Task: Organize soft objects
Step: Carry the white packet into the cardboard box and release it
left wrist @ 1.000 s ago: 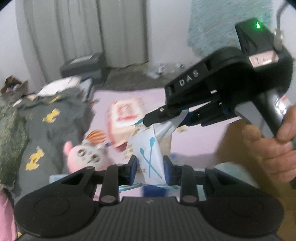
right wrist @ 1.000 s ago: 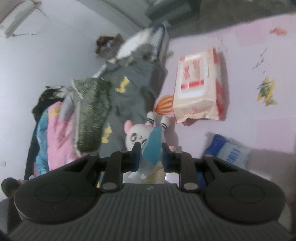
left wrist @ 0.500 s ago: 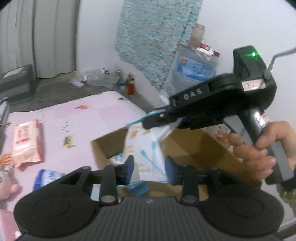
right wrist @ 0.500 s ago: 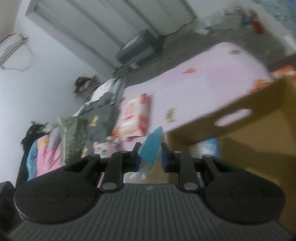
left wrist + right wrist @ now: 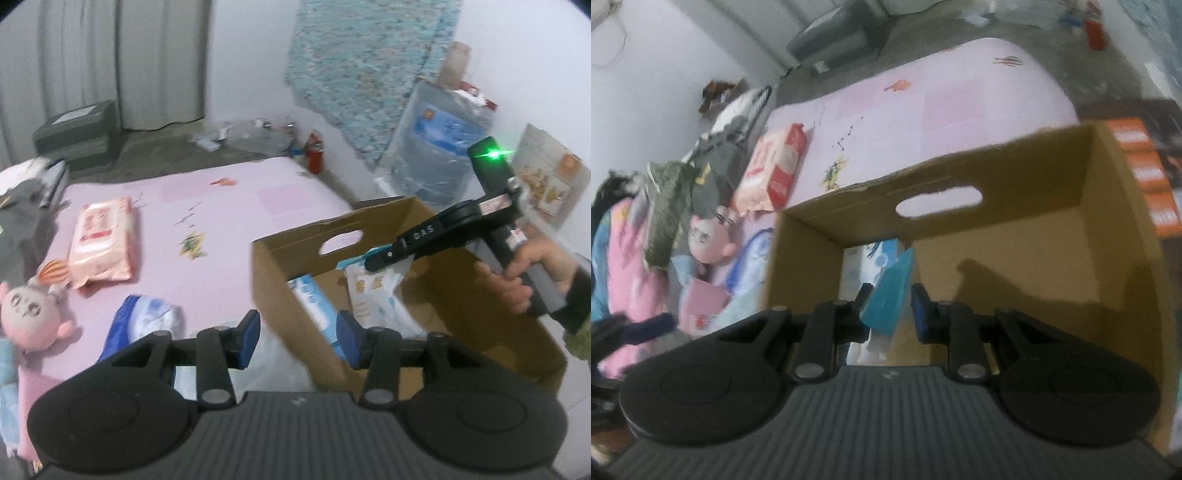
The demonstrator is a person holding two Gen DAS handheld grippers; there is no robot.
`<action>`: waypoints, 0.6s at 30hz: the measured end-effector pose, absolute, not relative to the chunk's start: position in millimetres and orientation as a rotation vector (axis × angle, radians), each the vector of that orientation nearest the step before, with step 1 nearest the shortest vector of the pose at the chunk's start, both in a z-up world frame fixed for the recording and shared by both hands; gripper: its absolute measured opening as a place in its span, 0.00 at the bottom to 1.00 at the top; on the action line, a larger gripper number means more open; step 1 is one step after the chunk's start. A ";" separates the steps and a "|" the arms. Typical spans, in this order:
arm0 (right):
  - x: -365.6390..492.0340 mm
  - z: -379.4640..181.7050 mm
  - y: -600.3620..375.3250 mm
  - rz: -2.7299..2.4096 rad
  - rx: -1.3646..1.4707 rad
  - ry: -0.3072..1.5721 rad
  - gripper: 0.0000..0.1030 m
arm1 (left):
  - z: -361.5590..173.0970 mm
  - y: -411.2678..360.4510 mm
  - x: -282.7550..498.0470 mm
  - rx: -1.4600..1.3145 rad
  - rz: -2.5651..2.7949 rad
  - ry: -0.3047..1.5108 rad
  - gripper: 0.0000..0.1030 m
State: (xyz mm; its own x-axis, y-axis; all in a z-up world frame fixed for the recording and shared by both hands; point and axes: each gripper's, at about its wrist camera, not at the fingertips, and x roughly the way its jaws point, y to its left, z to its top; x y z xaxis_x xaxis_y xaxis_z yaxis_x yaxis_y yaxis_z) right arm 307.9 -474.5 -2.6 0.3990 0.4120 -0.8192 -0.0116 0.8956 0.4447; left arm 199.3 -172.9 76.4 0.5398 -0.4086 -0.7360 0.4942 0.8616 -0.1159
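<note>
Now over the cardboard box: left gripper with jaws just opening, parted, nothing pinched between them. Right gripper clenched on the white-and-blue soft pack, dangling inside the box. Beyond the box, on the pink bed: blue pack, plush doll, wipes pack.

One brown cardboard box, two white-and-blue soft packs inside it, one pink-and-red wipes pack, one pink plush doll, one blue-and-white pack on the mat.
</note>
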 end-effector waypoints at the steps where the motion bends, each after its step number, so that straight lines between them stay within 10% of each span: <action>1: 316.6 -9.0 -471.3 0.263 0.363 1.134 0.22 | 74.3 -168.8 199.9 0.108 -0.524 0.850 0.46; 9: 330.5 -22.9 -468.8 0.039 0.173 1.070 0.50 | 60.0 -147.1 192.8 0.114 -0.492 0.852 0.50; 18: 281.8 -12.0 -477.2 0.044 0.297 1.080 0.44 | 52.3 -125.2 183.3 0.091 -0.478 0.842 0.50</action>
